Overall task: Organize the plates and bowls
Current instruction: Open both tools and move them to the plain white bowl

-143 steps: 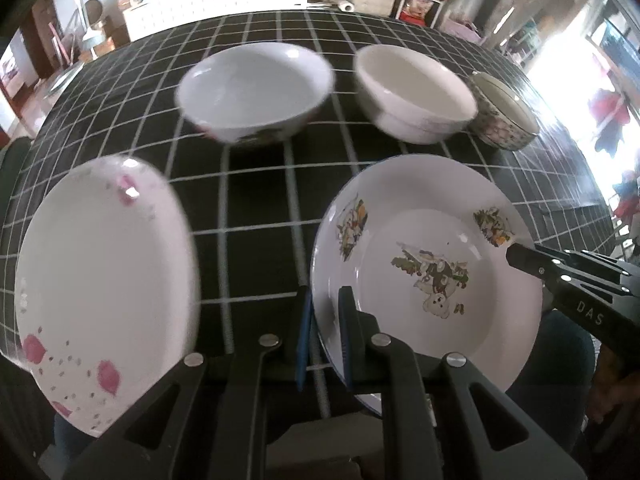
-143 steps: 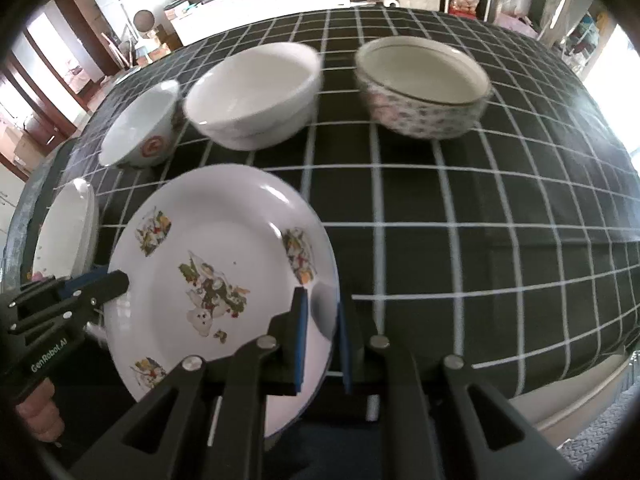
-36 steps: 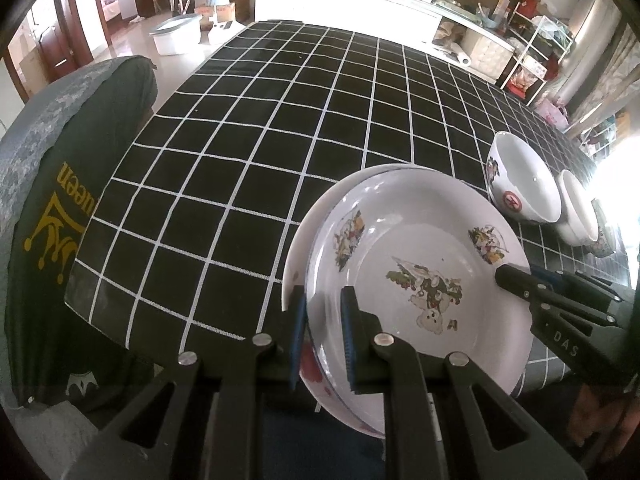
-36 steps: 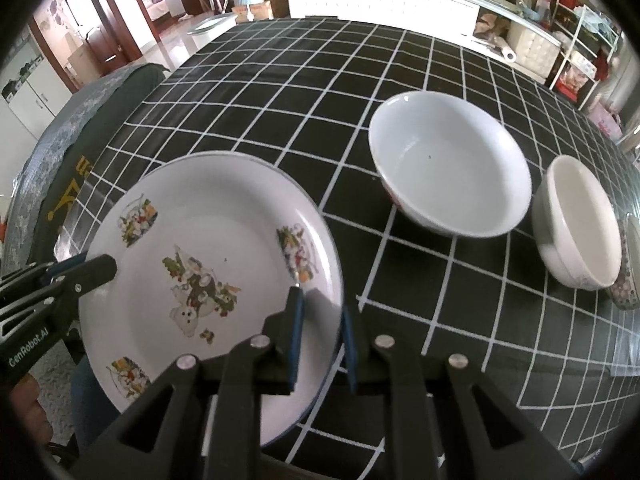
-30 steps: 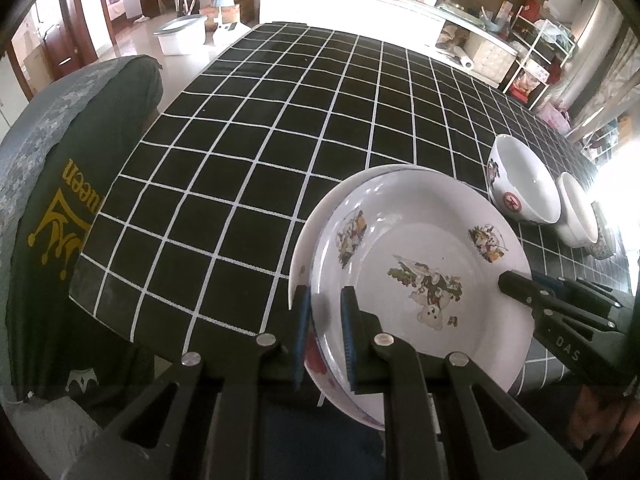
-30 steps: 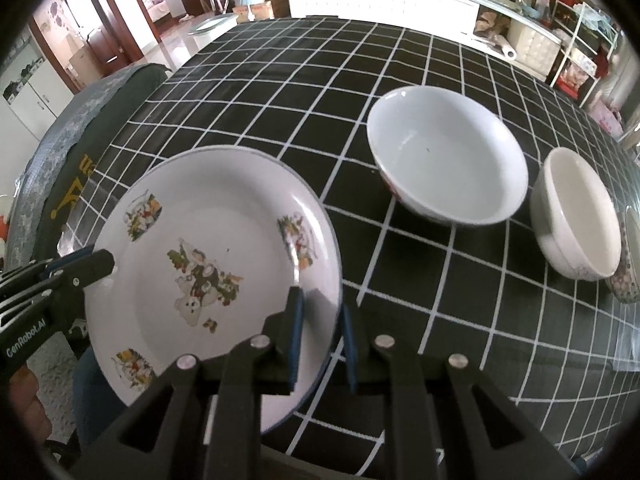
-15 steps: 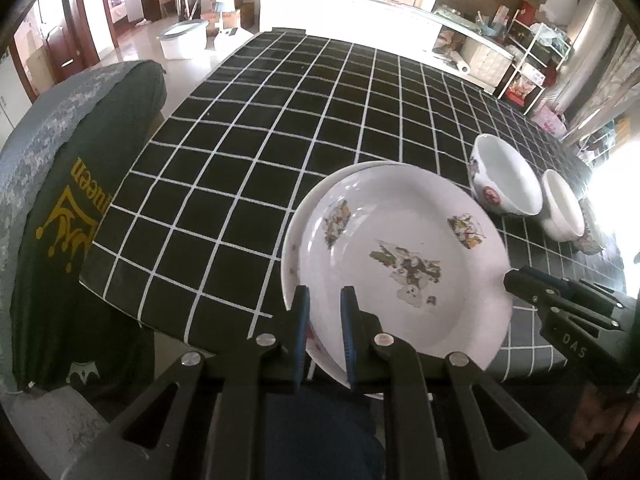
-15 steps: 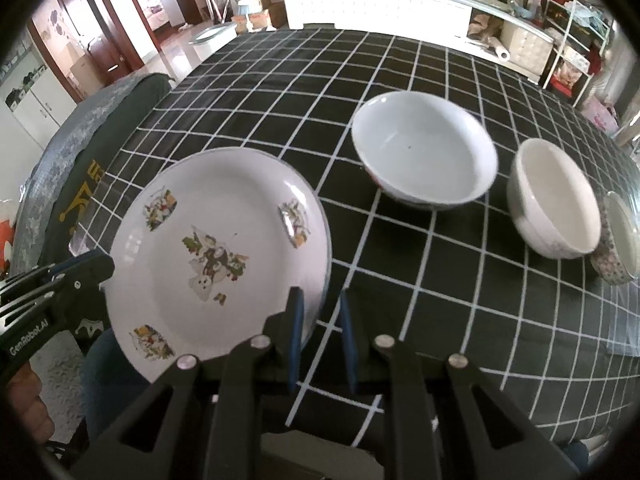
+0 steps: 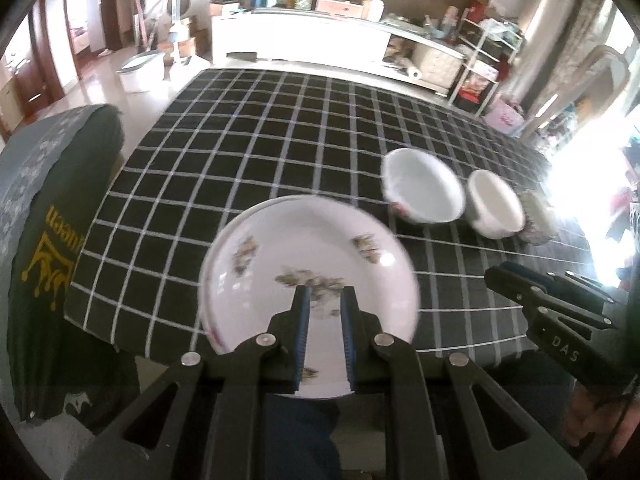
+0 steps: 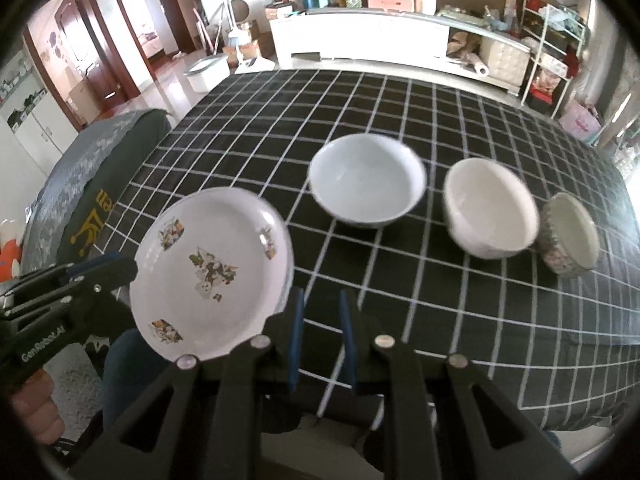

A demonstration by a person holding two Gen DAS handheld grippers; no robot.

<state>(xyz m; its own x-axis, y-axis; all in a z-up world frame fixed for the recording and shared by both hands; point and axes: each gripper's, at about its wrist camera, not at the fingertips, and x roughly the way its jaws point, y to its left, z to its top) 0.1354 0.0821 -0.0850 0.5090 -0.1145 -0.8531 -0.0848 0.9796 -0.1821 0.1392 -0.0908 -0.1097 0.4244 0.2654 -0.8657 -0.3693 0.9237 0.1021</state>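
Left wrist view: the left gripper (image 9: 323, 332) sits at lower centre with its fingers slightly parted and nothing between them. The printed plate (image 9: 308, 264) lies behind the fingertips, at centre frame on the near edge of the checked tablecloth (image 9: 248, 152). A thin second rim shows along the plate's upper left edge, so it appears to rest on another plate. Three bowls stand in a row at right of centre: a large white bowl (image 9: 424, 191), a smaller white bowl (image 9: 496, 204) and a patterned bowl (image 9: 538, 220), the last partly washed out by glare. The right gripper (image 9: 508, 276) enters from the lower right; whether it is parted cannot be told here.

Right wrist view: the right gripper (image 10: 320, 336) is at lower centre, fingers slightly parted, holding nothing, with the plate (image 10: 212, 272) just to its left. The left gripper (image 10: 120, 268) reaches to the plate's left rim. The bowls (image 10: 366, 184) (image 10: 490, 212) (image 10: 570, 236) line up across the upper right.
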